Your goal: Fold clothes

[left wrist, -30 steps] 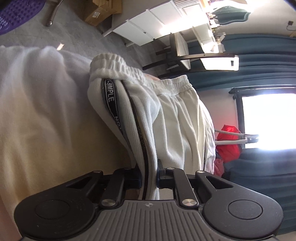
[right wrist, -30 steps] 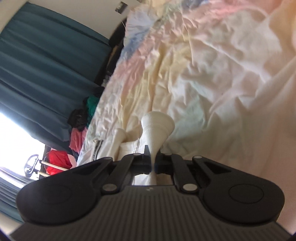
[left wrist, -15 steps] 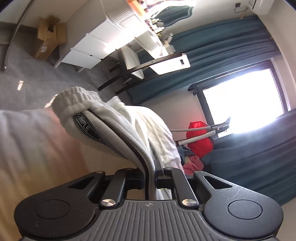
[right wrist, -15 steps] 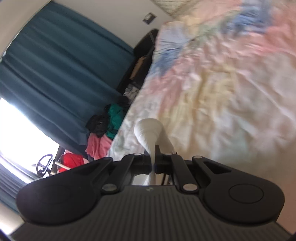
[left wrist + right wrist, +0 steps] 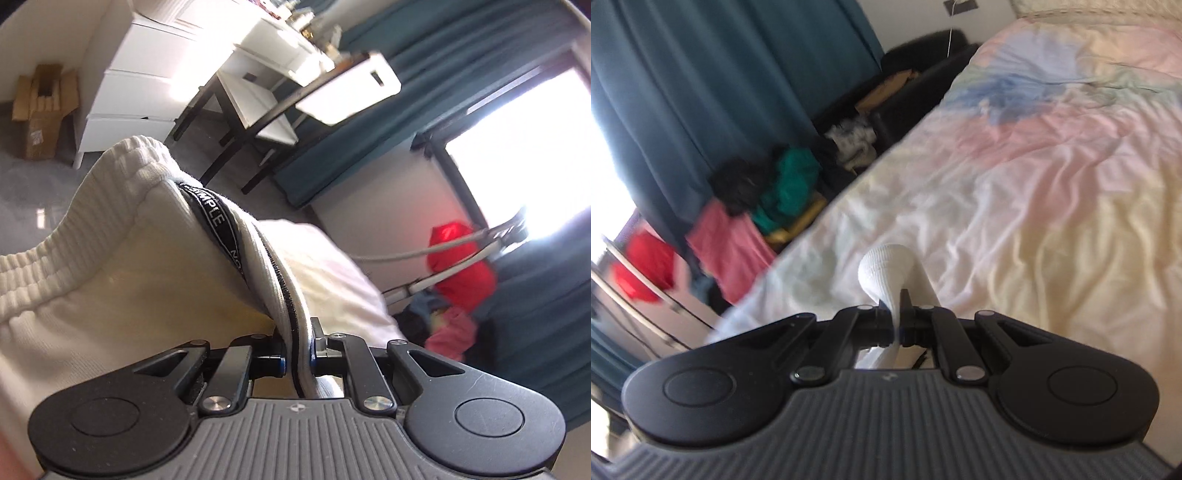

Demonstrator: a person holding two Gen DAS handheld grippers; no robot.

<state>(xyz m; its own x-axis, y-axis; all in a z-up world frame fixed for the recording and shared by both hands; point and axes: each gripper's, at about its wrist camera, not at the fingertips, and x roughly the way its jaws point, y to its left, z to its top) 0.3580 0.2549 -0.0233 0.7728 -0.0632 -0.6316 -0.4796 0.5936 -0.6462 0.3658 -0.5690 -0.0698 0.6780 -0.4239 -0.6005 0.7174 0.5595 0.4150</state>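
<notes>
White sweatpants [image 5: 122, 266] with an elastic waistband and a black lettered side stripe fill the left of the left wrist view. My left gripper [image 5: 297, 354] is shut on the side seam just below the waistband and holds it up. In the right wrist view my right gripper [image 5: 896, 325] is shut on a white ribbed cuff [image 5: 886, 269] of the same sweatpants, lifted above the bed [image 5: 1052, 192]. The stretch of the garment between the two grips is hidden.
The bed has a crumpled pastel sheet. A pile of clothes [image 5: 764, 206] lies beside it under teal curtains [image 5: 701, 81]. White drawers [image 5: 136, 81], a dark-legged desk [image 5: 280, 99], a cardboard box [image 5: 40, 110] and a red item [image 5: 461, 266] stand on the grey floor.
Both grippers have lifted and tilted up with the sweatpants. The left view now shows more room and window. The right view has swung from close over the sheet to the whole bed.
</notes>
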